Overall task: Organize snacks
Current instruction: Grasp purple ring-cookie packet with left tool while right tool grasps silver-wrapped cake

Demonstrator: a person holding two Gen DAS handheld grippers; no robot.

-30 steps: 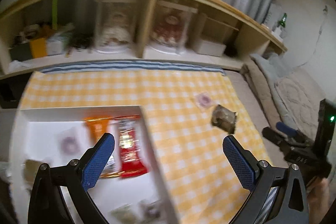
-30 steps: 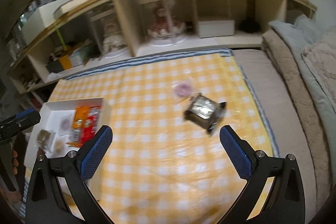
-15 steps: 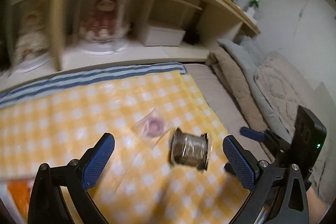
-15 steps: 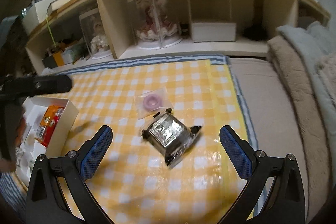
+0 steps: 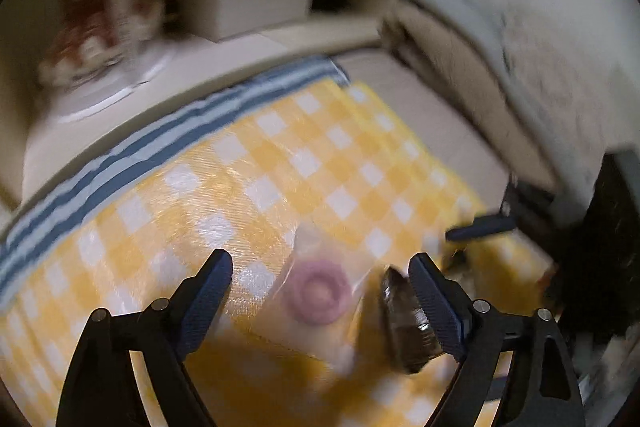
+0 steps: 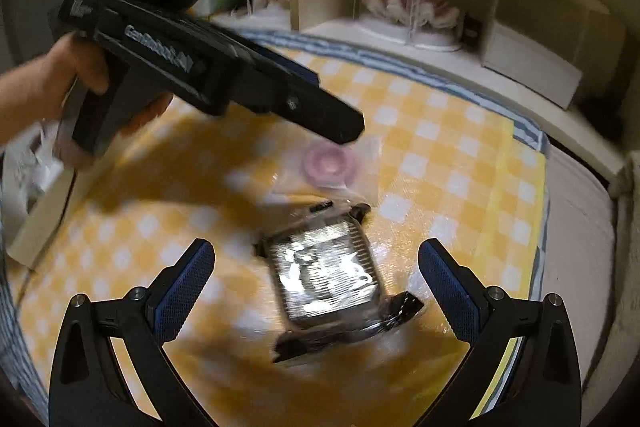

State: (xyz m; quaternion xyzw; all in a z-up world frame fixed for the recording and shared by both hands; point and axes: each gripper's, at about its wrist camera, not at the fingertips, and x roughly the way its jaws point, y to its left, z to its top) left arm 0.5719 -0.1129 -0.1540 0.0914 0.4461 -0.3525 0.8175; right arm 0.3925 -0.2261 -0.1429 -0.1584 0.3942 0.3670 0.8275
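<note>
the left gripper (image 5: 320, 281) is closing its wide jaws around the pink ring snack (image 5: 316, 293) in its clear packet, which lies flat on the yellow checked cloth (image 5: 280, 163) squarely between them. the right gripper (image 6: 316, 267), wide and empty, frames the dark foil packet (image 6: 326, 273) just beside the ring, its long axis running diagonally across the jaws.

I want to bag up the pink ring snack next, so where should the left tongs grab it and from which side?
Pinch the clear wrapper across the pink ring from above, since it lies flat on the checked cloth. The left tongs already straddle it, closing but not yet touching. Keep clear of the dark foil packet beside it.
</note>
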